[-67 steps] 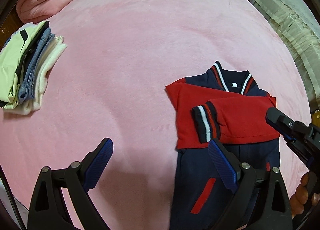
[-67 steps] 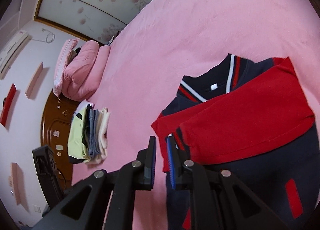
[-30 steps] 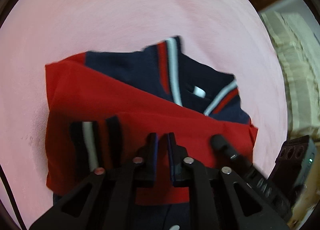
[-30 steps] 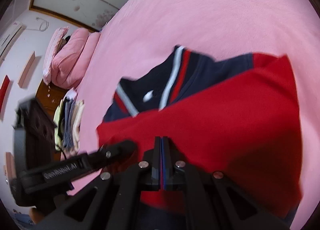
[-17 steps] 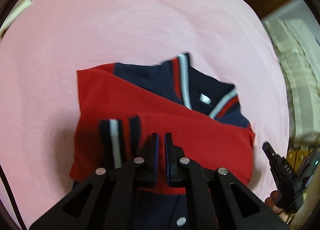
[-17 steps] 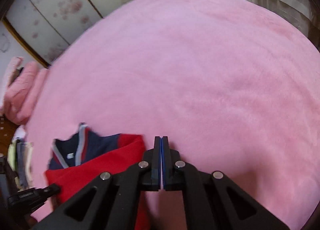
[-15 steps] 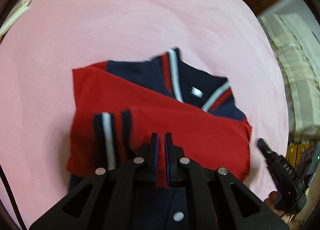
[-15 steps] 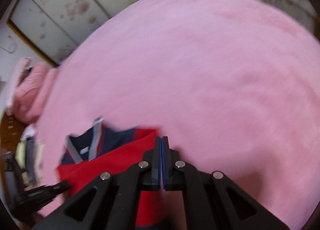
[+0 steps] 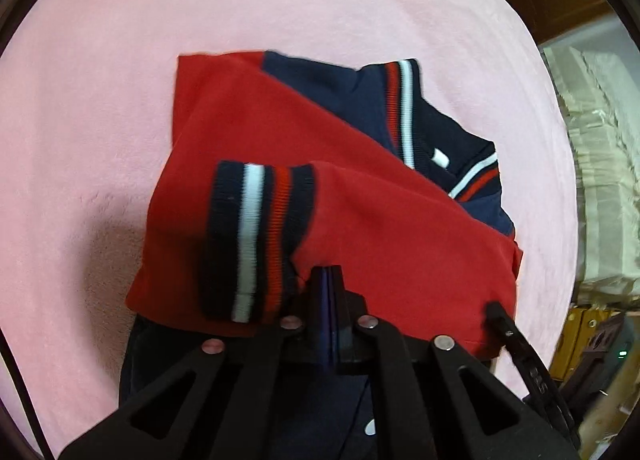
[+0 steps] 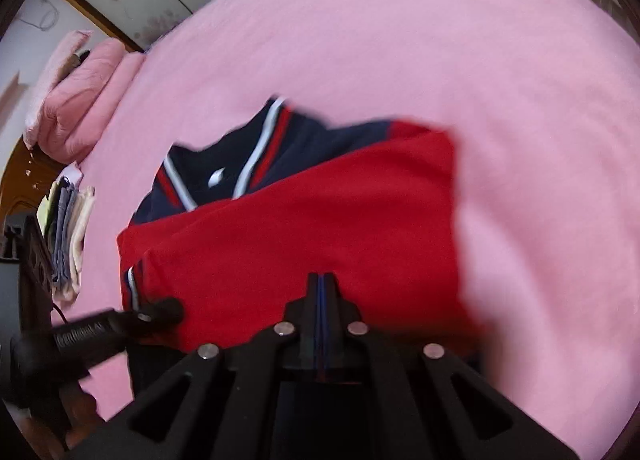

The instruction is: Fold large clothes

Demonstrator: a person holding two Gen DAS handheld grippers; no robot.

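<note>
pink bed (image 9: 120,60) | navy-red jacket (image 9: 360,200), sleeves crossed | left tool (image 9: 329,276), right tool (image 10: 321,280) pinched closed

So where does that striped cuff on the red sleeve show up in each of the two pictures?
Left wrist view: the striped cuff is left of centre, large, just left of the shut left tongs.
Right wrist view: only its edge shows at the sleeve's left end, beside the tip of the left tongs, left of the right tongs.
Shared landmark: the striped collar of the jacket, on the pink bed.
</note>
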